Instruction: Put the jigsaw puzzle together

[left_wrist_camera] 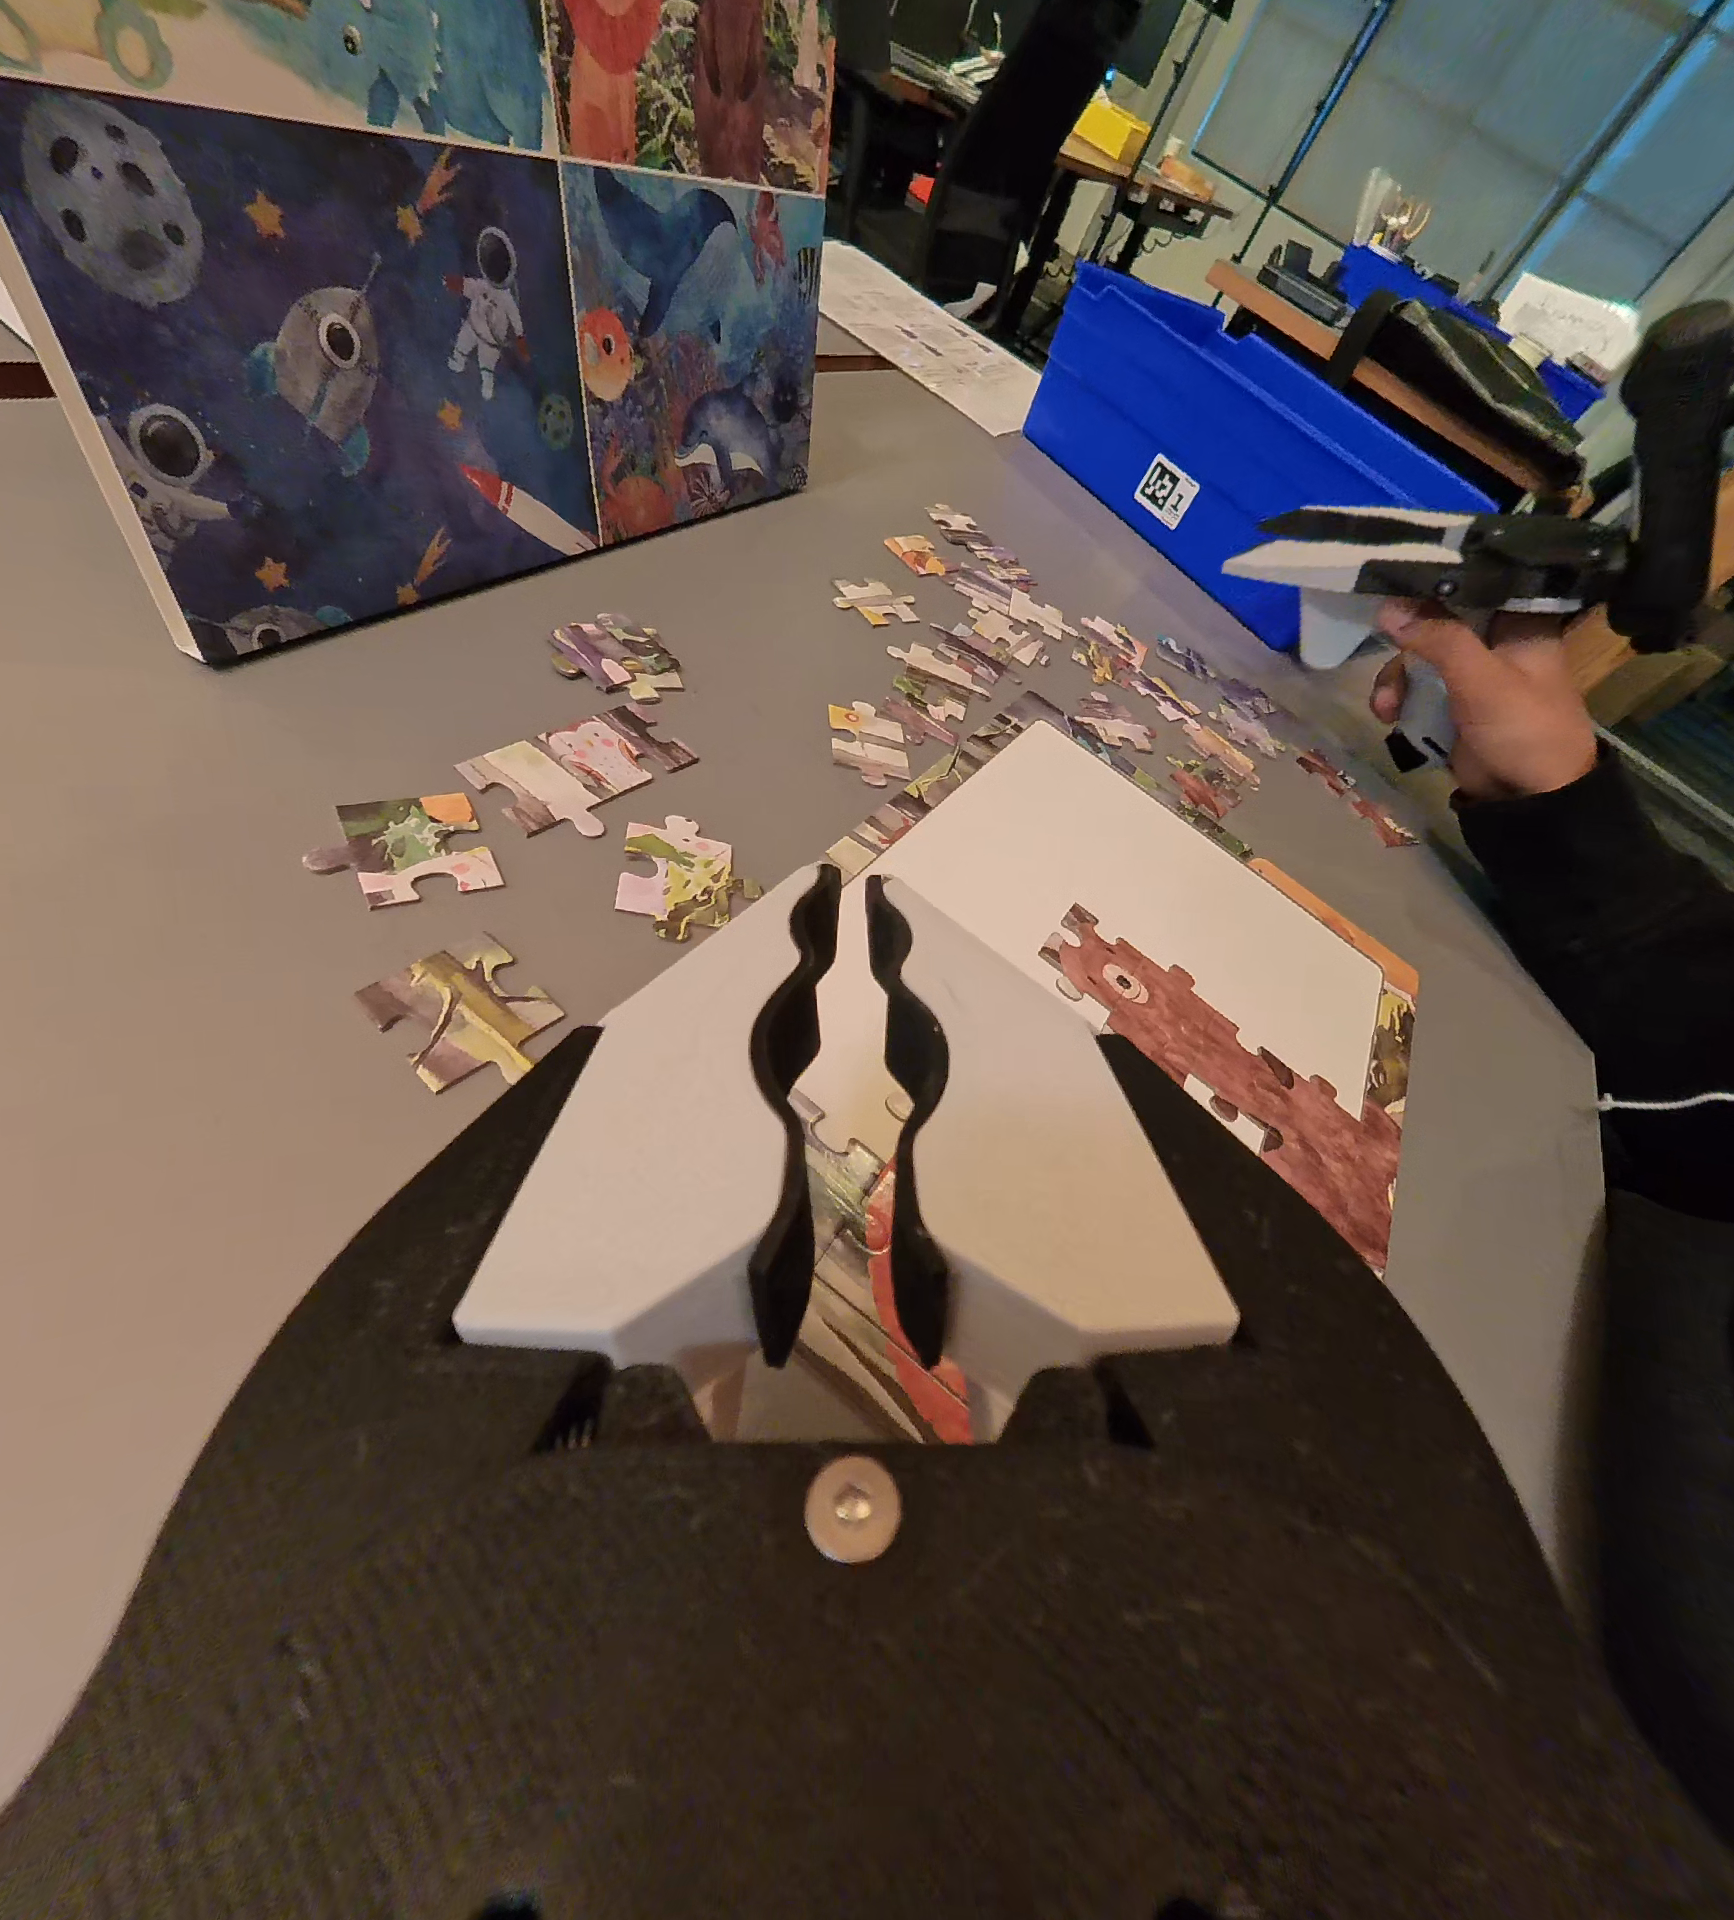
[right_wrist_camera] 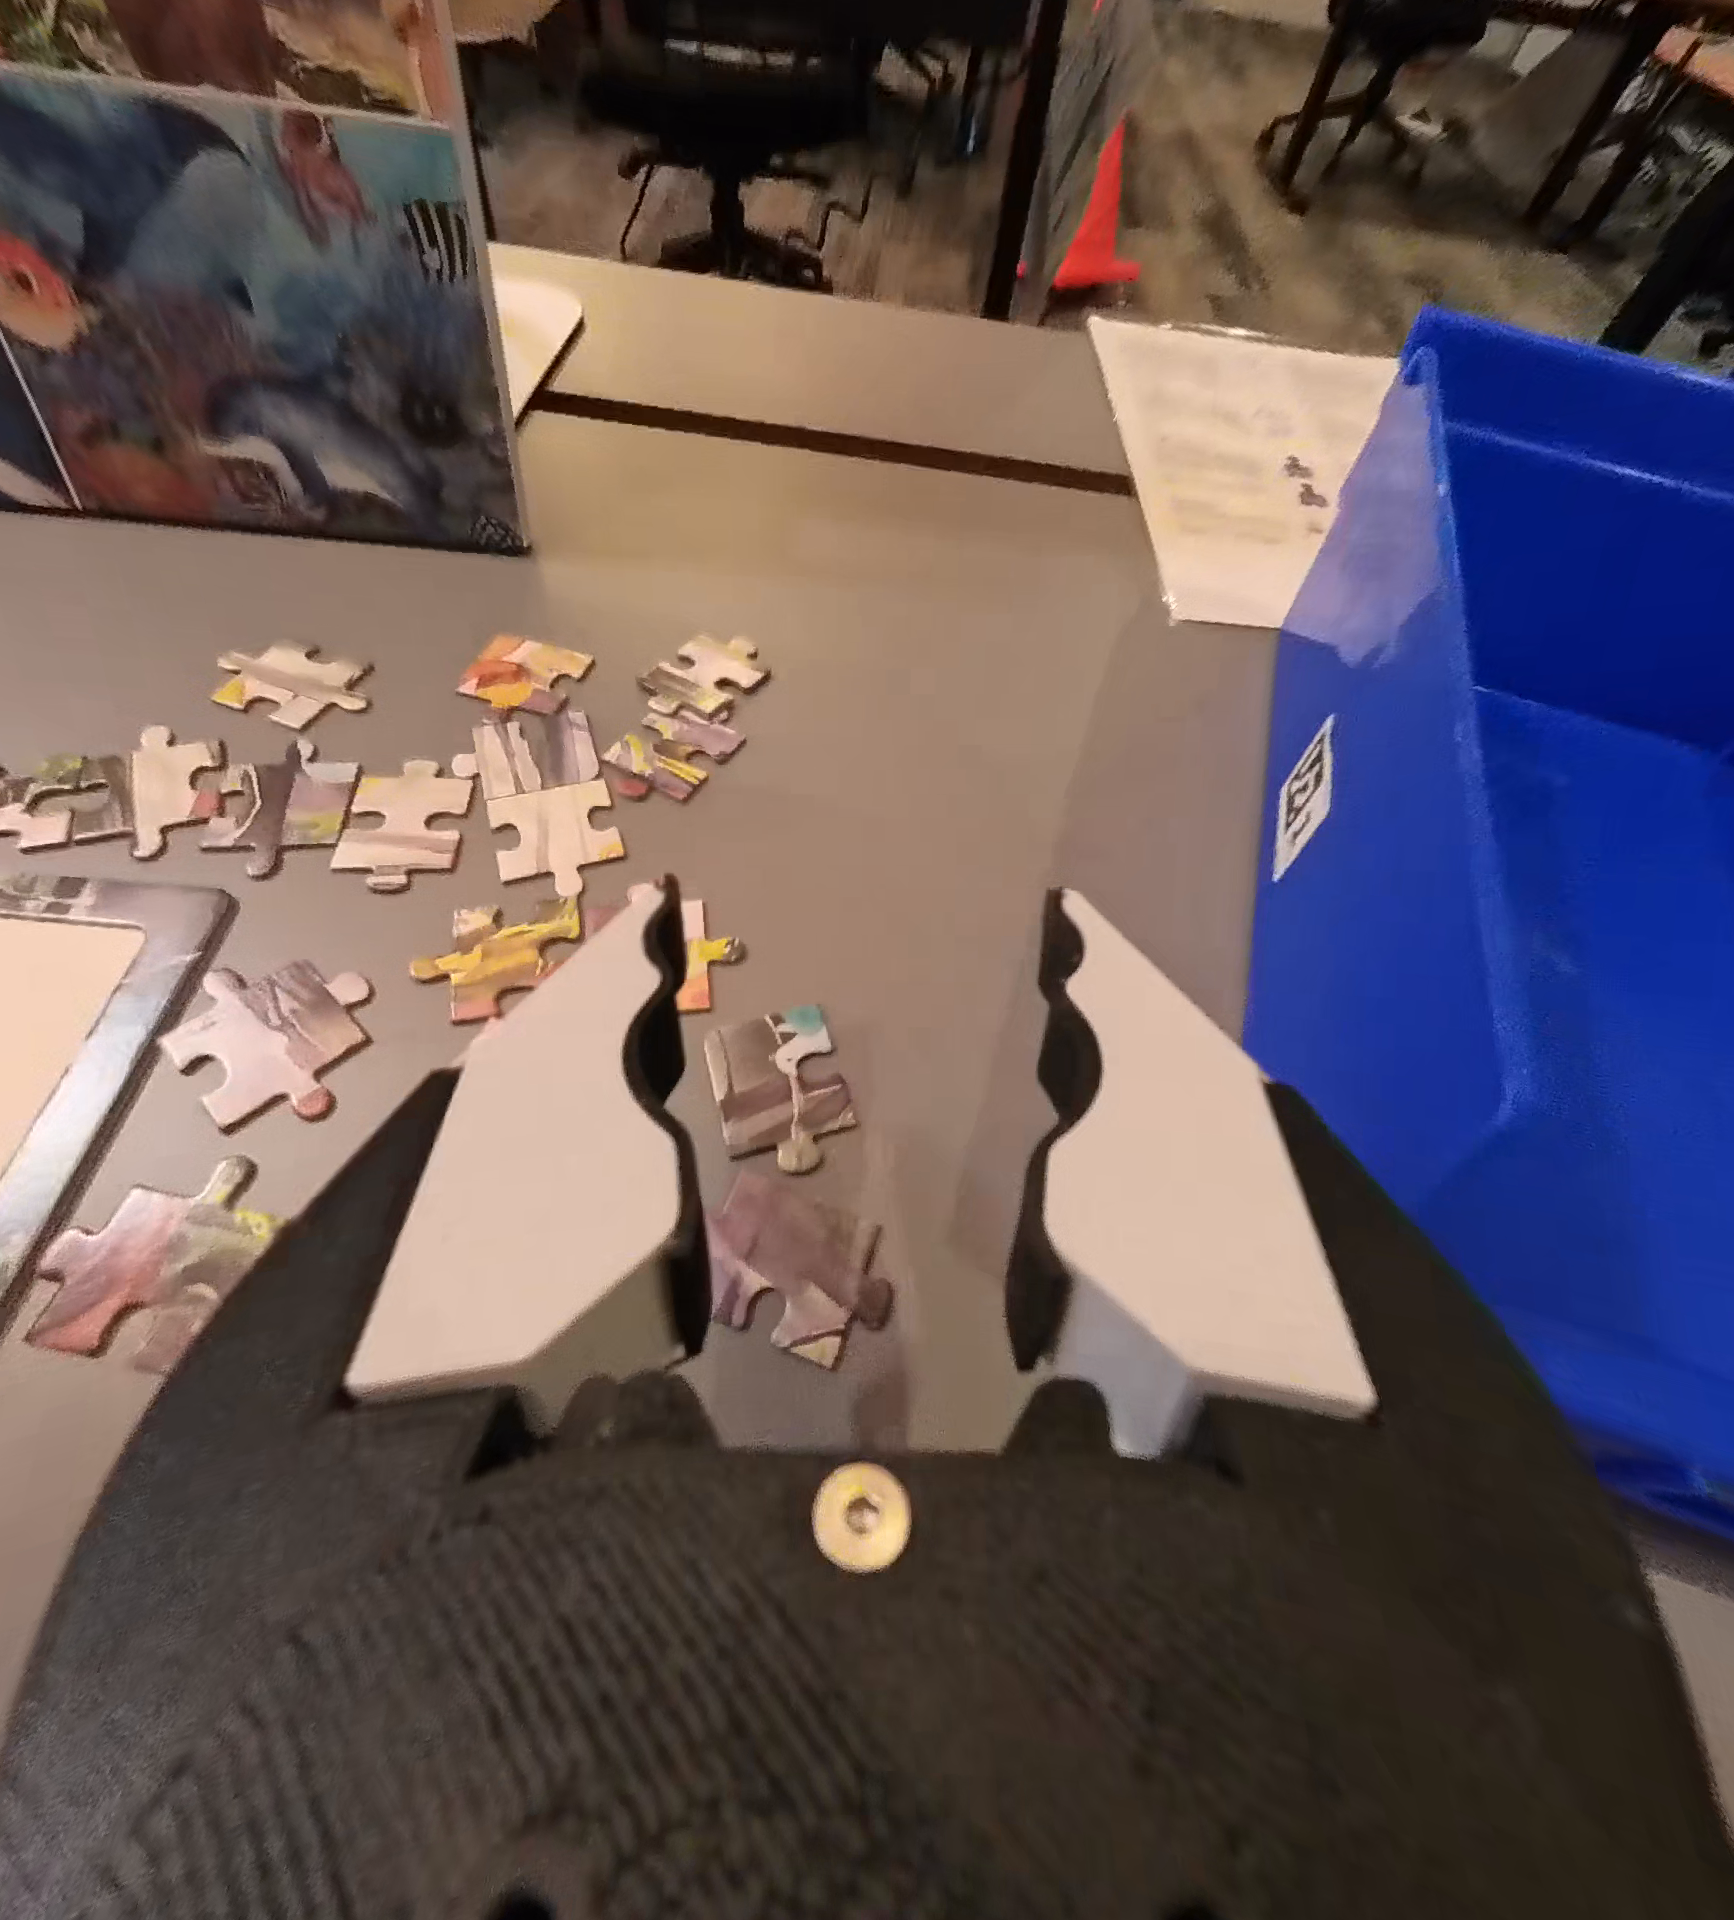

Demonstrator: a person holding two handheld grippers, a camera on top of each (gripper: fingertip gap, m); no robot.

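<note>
The puzzle tray [left_wrist_camera: 1102,831] lies on the grey table, white inside, with a brown bear section [left_wrist_camera: 1237,1029] assembled at its near right. My left gripper [left_wrist_camera: 847,883] hovers over the tray's near left part, its jaws almost together with nothing seen between them. Loose pieces [left_wrist_camera: 998,644] are scattered beyond the tray, and small joined groups [left_wrist_camera: 572,769] lie to its left. My right gripper [right_wrist_camera: 863,899] is open and empty above loose pieces [right_wrist_camera: 780,1081] right of the tray [right_wrist_camera: 11,1039]. It also shows in the left wrist view [left_wrist_camera: 1247,545], held in a hand.
The illustrated puzzle box [left_wrist_camera: 323,364] stands upright at the back left, also in the right wrist view [right_wrist_camera: 219,312]. A blue bin [right_wrist_camera: 1569,935] sits close on the right, seen as well from the left [left_wrist_camera: 1206,447]. A paper sheet [right_wrist_camera: 1237,457] lies behind it.
</note>
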